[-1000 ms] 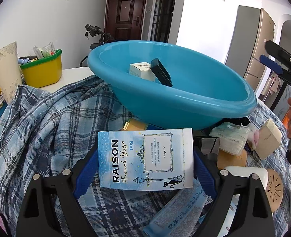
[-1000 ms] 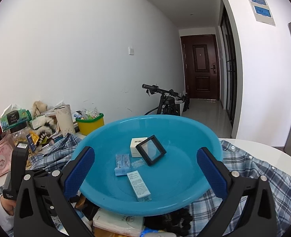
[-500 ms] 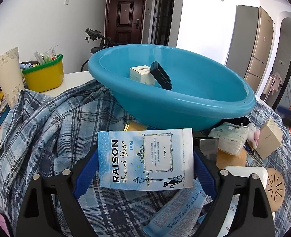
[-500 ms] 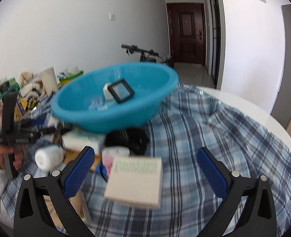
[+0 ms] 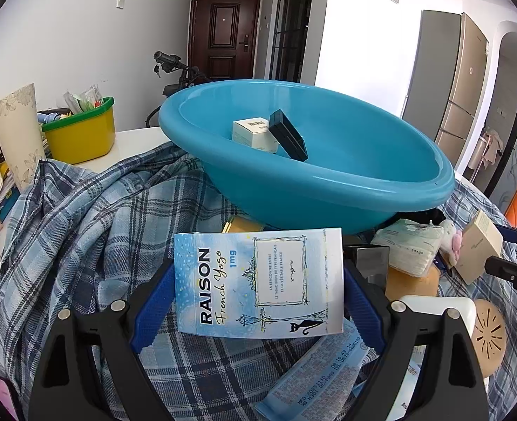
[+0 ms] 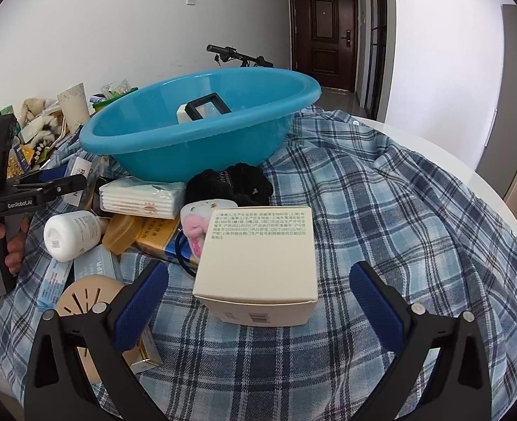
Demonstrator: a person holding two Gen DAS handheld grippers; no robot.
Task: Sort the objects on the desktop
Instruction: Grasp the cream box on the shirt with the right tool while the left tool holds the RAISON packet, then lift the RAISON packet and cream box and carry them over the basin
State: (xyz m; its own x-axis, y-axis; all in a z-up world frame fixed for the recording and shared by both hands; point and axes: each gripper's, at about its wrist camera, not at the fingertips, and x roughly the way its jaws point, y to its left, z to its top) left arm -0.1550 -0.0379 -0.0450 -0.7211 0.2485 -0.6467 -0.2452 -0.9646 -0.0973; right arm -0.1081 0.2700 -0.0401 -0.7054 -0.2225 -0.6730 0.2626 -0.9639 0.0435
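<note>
My left gripper (image 5: 258, 301) is shut on a pale blue RAISON carton (image 5: 258, 280), held flat just above the plaid cloth in front of the blue basin (image 5: 328, 193). A small white box (image 5: 254, 133) and a black framed case (image 5: 288, 140) lie inside the basin. In the right wrist view my right gripper (image 6: 258, 301) stands open low over the cloth. A cream box (image 6: 258, 259) lies between its blue pads (image 6: 142, 301) with a gap on each side. The left gripper (image 6: 48, 186) shows at that view's left edge, a hand on its handle.
A plaid shirt (image 6: 398, 210) covers the round white table. Between basin and cream box lie a tissue pack (image 6: 139, 200), a white bottle (image 6: 70, 235), a black scrunchie (image 6: 230, 182) and a beige slotted disc (image 6: 86, 294). A yellow tub (image 5: 79, 137) stands far left.
My right gripper has come down and back from over the basin to the cloth, and the cream box now lies between its fingers. The left gripper has kept still with the carton.
</note>
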